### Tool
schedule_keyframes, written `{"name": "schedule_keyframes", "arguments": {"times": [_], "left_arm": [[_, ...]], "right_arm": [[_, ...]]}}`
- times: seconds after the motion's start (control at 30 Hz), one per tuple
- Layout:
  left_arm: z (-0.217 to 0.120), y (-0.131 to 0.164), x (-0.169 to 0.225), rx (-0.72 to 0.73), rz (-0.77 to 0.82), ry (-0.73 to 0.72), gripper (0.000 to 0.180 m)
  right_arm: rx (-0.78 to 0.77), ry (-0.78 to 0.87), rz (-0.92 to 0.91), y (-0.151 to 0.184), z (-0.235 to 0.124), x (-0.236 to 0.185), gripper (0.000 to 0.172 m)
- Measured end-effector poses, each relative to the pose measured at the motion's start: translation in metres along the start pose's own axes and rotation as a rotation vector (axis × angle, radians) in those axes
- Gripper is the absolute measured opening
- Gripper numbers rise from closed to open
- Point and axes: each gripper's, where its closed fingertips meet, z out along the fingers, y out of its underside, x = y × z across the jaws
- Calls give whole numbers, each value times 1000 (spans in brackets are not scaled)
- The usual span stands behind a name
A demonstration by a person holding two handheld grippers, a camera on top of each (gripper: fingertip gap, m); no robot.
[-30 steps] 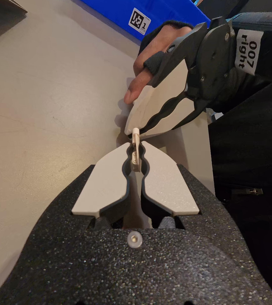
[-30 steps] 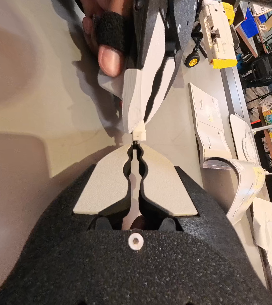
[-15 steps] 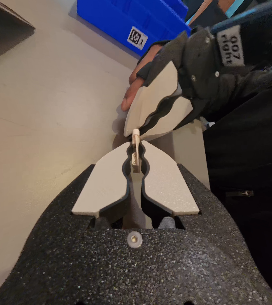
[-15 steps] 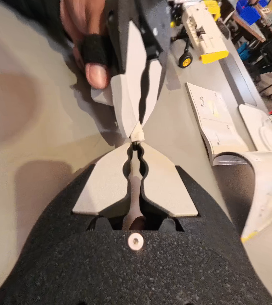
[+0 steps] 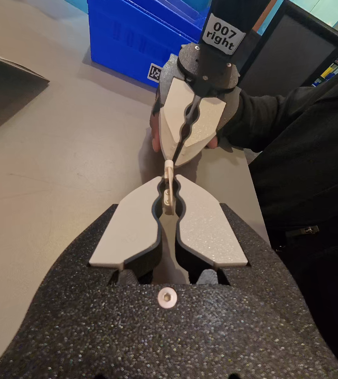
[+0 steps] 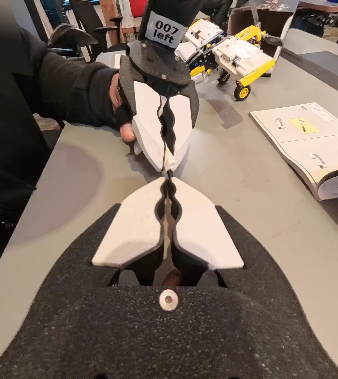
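My left gripper [image 5: 169, 178] is shut on a small cream plastic building piece [image 5: 169, 192], a flat strip with studs that stands on edge between the pads. The piece's far end sticks out past the fingertips. In the right wrist view the left gripper [image 6: 167, 166] faces me with the cream piece [image 6: 171, 161] at its tips. My right gripper [image 6: 169, 178] is shut on a small black pin [image 6: 170, 174], whose tip meets the end of the cream piece. In the left wrist view the right gripper [image 5: 173, 162] points down at the piece's end. Both are held above the grey table [image 5: 51, 164].
A blue bin [image 5: 139, 39] with a square tag stands behind. A white and yellow toy vehicle [image 6: 229, 57] and an open instruction booklet [image 6: 307, 147] lie to the right. A grey folded sheet [image 5: 6, 88] is at the left. A person's dark sleeves flank both grippers. Both grippers' tips are close together, under 4 cm apart.
Both grippers have turned and lifted while staying tip to tip. The right gripper now points at the cream piece from straight ahead. The left still holds the piece; the right stays shut on the pin.
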Motion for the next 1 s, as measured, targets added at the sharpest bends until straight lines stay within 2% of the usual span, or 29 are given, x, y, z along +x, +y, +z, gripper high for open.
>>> {"name": "schedule_keyframes", "arguments": {"times": [0.27, 1.0], "left_arm": [[0, 0, -1, 5, 11, -19, 7], [4, 12, 7, -76, 11, 33, 8]], "right_arm": [[3, 31, -10, -1, 1, 2, 0], [-42, -43, -40, 5, 2, -10, 0]]}}
